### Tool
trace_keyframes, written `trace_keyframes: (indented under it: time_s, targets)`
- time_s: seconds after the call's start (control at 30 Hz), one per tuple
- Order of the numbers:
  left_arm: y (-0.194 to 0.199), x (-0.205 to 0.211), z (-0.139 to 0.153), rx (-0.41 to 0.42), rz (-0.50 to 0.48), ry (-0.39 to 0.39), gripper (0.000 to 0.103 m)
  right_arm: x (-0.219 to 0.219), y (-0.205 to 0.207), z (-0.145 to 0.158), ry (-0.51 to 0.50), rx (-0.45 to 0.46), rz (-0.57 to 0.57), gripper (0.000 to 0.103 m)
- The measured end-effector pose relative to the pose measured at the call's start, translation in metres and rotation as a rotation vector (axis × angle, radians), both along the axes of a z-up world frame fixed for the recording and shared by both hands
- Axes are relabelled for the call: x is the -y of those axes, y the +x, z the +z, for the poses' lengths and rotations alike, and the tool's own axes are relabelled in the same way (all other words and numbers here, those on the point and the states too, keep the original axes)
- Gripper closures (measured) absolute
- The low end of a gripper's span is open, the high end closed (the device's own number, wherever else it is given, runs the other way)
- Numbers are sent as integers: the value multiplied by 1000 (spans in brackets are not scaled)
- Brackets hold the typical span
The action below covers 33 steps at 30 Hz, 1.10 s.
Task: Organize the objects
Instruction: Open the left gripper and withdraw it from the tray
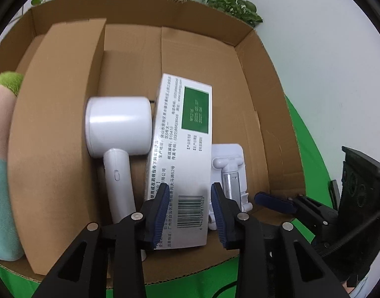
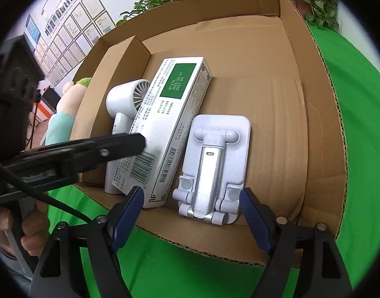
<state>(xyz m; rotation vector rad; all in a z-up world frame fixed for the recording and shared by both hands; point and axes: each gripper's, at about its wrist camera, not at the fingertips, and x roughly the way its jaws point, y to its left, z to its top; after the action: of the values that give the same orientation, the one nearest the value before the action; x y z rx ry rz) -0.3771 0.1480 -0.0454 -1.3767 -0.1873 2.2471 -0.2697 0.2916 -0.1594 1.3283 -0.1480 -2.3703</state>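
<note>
A long white box with a green label point(image 1: 182, 154) point(image 2: 170, 121) lies in the cardboard box point(image 1: 264, 99) point(image 2: 289, 99), leaning on a white hair dryer point(image 1: 118, 129) point(image 2: 125, 99). My left gripper point(image 1: 190, 208) point(image 2: 140, 142) has its jaws on both sides of the white box's near end, touching or nearly touching it. A white folding phone stand point(image 1: 229, 166) point(image 2: 214, 164) lies right of the box. My right gripper point(image 2: 191, 213) point(image 1: 272, 201) is open, just in front of the stand, holding nothing.
A cardboard divider point(image 1: 56, 136) point(image 2: 130, 49) stands left of the dryer. A plush toy point(image 1: 1, 149) point(image 2: 63, 114) sits beyond it at the left. The carton rests on a green cloth point(image 2: 351, 124). Potted plants point(image 1: 227, 0) stand behind.
</note>
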Motion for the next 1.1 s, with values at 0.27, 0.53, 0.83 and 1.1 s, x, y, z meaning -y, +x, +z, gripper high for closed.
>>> trace_keyframes:
  time_s: [0.27, 0.53, 0.83, 1.1]
  targets:
    - [-2, 3, -9, 92, -24, 135, 60, 4, 6, 9, -23, -44, 46, 24]
    - [16, 13, 14, -31, 18, 56, 59, 4, 19, 20, 26, -124, 28, 19]
    - [111, 63, 63, -608, 231, -244, 1, 33, 68, 34, 109, -402, -184, 1]
    - [115, 95, 7, -570, 326, -322, 1, 58, 74, 11, 169, -457, -280, 1]
